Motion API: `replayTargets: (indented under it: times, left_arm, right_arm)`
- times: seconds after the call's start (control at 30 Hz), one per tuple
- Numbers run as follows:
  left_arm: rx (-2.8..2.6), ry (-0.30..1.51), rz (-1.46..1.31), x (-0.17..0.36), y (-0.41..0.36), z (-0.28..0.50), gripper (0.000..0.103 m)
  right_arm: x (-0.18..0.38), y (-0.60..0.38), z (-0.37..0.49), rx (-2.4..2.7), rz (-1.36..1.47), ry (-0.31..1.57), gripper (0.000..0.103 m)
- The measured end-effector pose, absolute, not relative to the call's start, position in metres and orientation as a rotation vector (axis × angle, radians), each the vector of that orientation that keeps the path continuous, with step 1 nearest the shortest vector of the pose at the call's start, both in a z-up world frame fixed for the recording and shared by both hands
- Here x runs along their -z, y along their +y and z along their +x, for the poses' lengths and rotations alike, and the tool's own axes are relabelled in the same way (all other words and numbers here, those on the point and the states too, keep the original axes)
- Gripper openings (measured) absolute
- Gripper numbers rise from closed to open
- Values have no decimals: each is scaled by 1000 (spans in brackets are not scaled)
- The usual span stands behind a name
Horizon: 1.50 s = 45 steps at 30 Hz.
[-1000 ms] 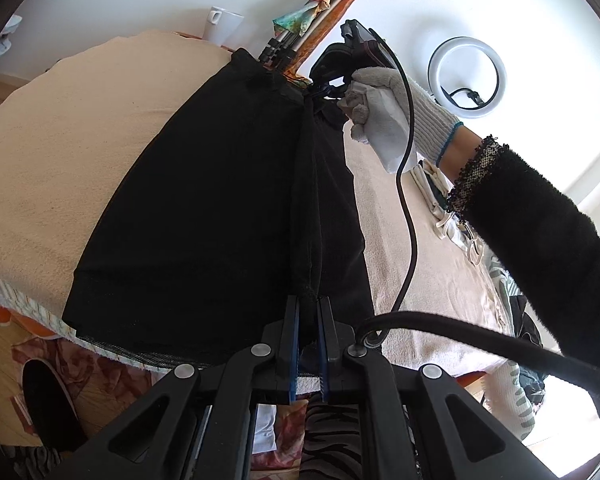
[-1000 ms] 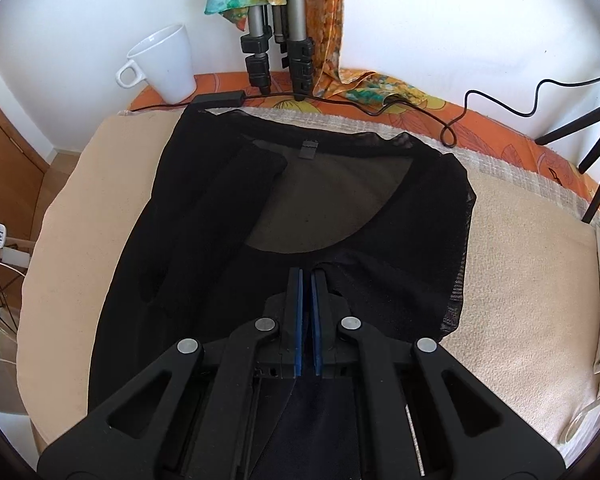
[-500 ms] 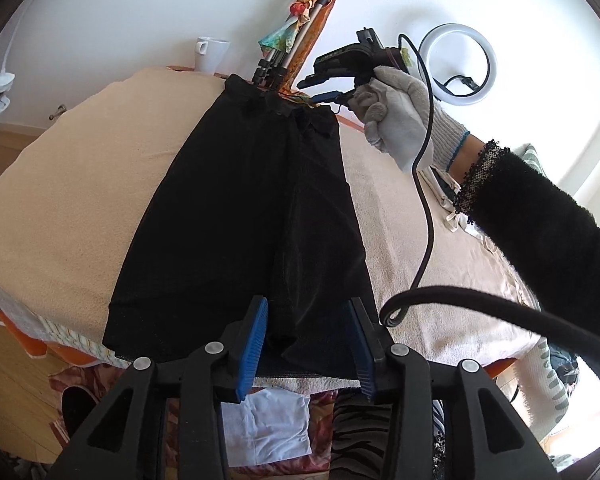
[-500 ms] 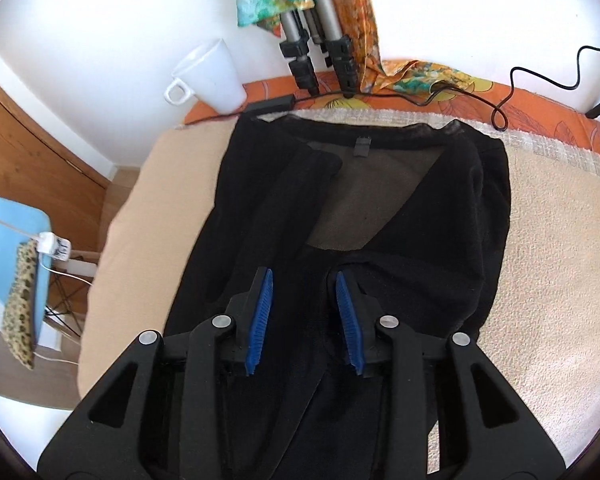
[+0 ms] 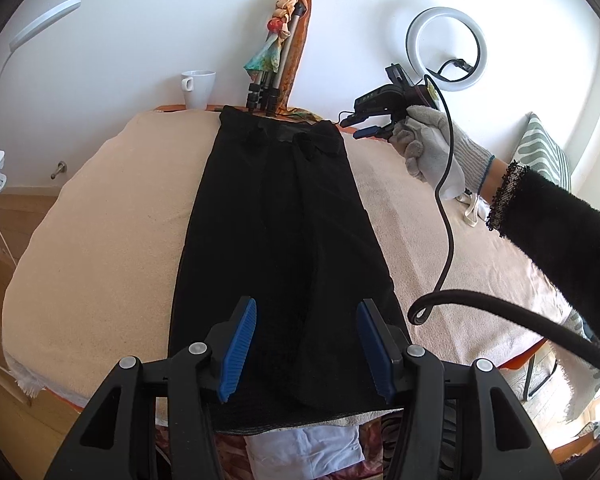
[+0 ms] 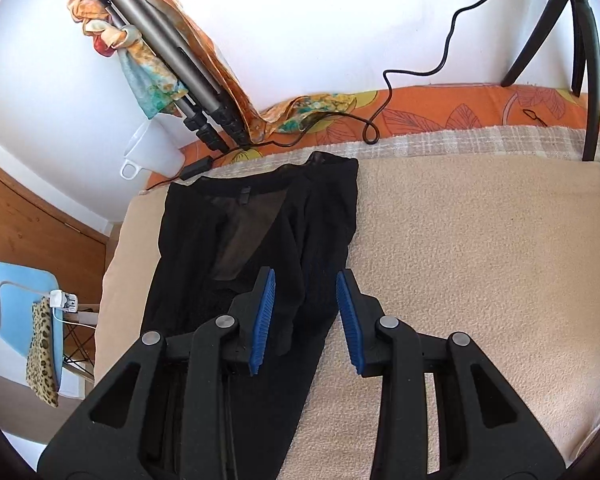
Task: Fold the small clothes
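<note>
Garment (image 5: 280, 240) lay flat as a long narrow black strip down the middle of the beige blanket (image 5: 100, 240) on the worktop, waist end by the mug (image 5: 198, 88) and tripod (image 5: 276, 68), hem end at the near edge under your left gripper (image 5: 306, 344). Left jaws had just been opening and stood about half wide, nothing pinched, cloth only below them. Right gripper (image 6: 306, 316) sat over the strip's right edge near the waist, jaws partly apart, also gripping nothing. Lengthwise fold looked done; I judged the next step to be folding hem up to waist. For that you needed both grippers at the hem corners, pinching all layers together, since thin mesh slips and the top layer alone would peel off. Lifting low and laying it square on the waistband would have kept the edges aligned.
</note>
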<state>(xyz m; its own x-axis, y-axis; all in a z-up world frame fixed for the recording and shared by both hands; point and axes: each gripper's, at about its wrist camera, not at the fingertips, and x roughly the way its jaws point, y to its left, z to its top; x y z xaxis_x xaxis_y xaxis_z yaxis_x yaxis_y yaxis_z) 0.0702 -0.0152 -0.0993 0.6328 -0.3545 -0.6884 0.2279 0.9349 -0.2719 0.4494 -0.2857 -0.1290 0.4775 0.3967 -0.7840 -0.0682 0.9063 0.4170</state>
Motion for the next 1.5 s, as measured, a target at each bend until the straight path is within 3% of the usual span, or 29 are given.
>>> replayTargets:
  times: [0.27, 0.37, 0.4, 0.73, 1.03, 1.07, 1.2, 1.3, 1.5]
  left_arm:
    - [326, 855, -205, 110, -11, 79, 53]
    - [323, 855, -228, 110, -6, 83, 53]
    - [324, 854, -237, 111, -5, 82, 53]
    - [323, 867, -304, 115, 6, 87, 52]
    - [317, 874, -319, 117, 10, 86, 52]
    - [321, 872, -321, 116, 10, 86, 52]
    - [315, 860, -310, 113, 11, 85, 52]
    - [303, 851, -292, 113, 13, 82, 52]
    - [279, 835, -219, 111, 16, 70, 52]
  right_arm:
    - [161, -257, 463, -292, 291, 1112, 35]
    - [159, -254, 465, -295, 283, 1115, 7]
    - [155, -254, 466, -291, 274, 1107, 6]
    - [116, -218, 500, -375, 349, 1050, 3]
    - [151, -166, 537, -311, 247, 1109, 3]
    - [157, -165, 540, -302, 242, 1128, 5]
    - [155, -173, 540, -304, 245, 1129, 37]
    - [128, -195, 525, -333, 306, 1057, 43]
    - [72, -252, 460, -371, 402, 947, 43]
